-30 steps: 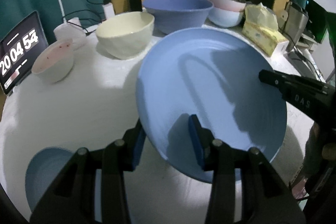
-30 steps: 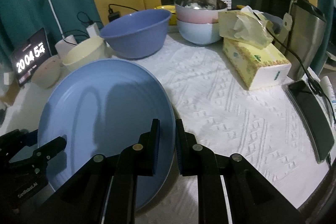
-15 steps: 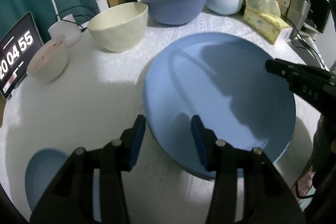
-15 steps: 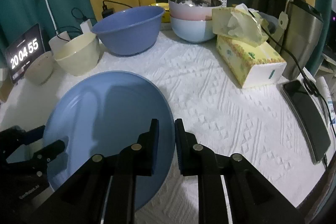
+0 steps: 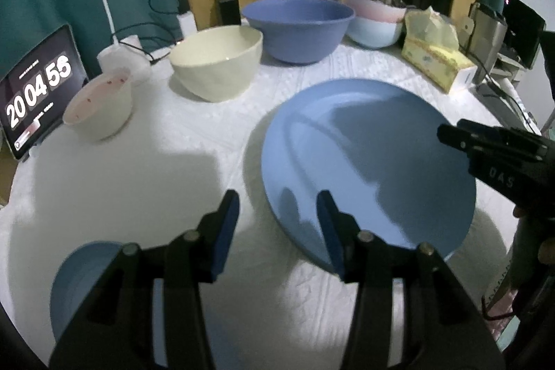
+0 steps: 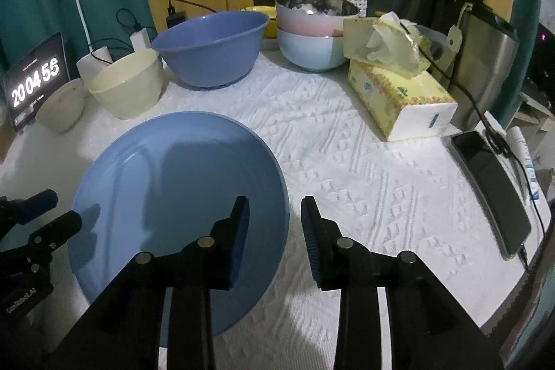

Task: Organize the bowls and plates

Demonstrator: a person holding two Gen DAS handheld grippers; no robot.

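Blue plate (image 6: 180, 196) lies flat on the white tablecloth (image 6: 364, 169), and the right gripper (image 6: 275, 233) is letting go: jaws opening, rim between the pads with neither pressing. Left gripper (image 5: 277, 224) stands part-open too, straddling the opposite edge, one pad over the plate, the other over bare cloth. Round, so no long axis to line up. Beyond it wait the cream bowl (image 5: 216, 61) and the big blue bowl (image 5: 298, 26); down at the left gripper's side a smaller blue dish (image 5: 79, 280) sits nearest, likely that hand's pick.
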